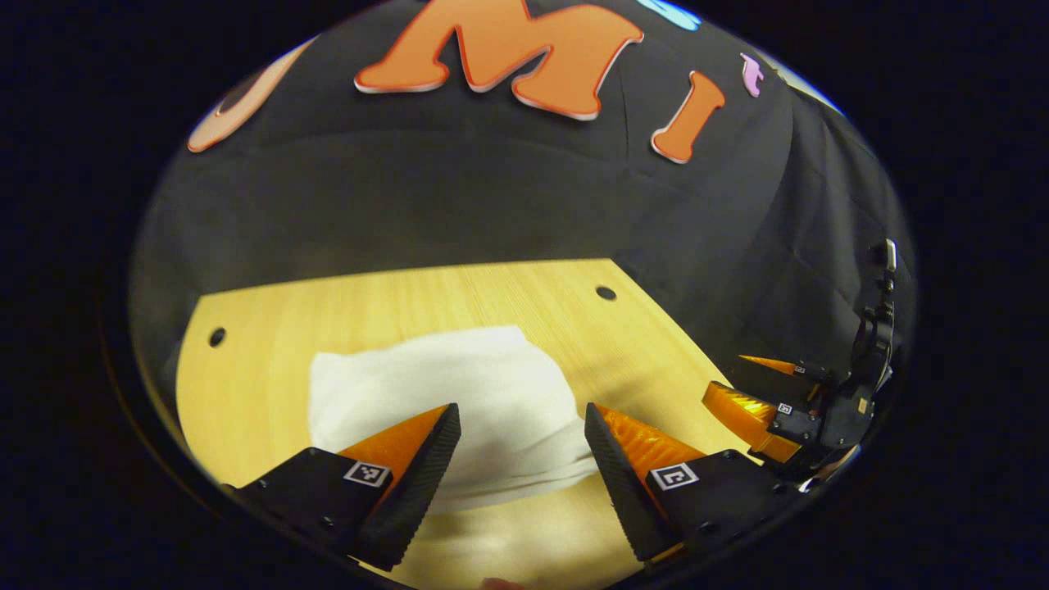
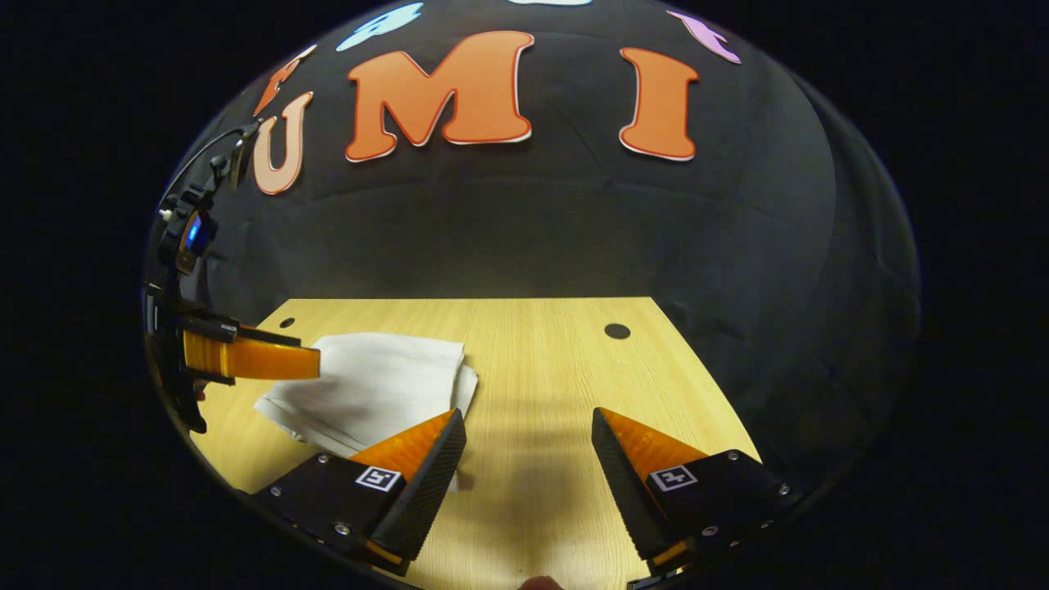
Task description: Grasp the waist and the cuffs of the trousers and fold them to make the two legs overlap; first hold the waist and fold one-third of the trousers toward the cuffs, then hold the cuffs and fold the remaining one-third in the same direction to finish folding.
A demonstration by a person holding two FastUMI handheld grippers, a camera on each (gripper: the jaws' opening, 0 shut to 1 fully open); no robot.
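Observation:
The white trousers [image 1: 459, 393] lie folded into a compact bundle on the wooden table [image 1: 541, 295]. In the left gripper view my left gripper [image 1: 521, 447] hangs open just above the bundle's near edge, nothing between its fingers. Off to the right in that view is my right gripper [image 1: 758, 389], open. In the right gripper view the folded trousers [image 2: 377, 385] lie to the left, and my right gripper [image 2: 529, 455] stands open over bare wood beside them. At the left edge the left gripper [image 2: 246, 352] hovers over the bundle.
The table [image 2: 557, 360] has small dark holes [image 1: 606, 292] near its far corners [image 2: 616, 331]. Black cloth walls close the booth behind and to the right of the table. Bare wood lies right of the trousers.

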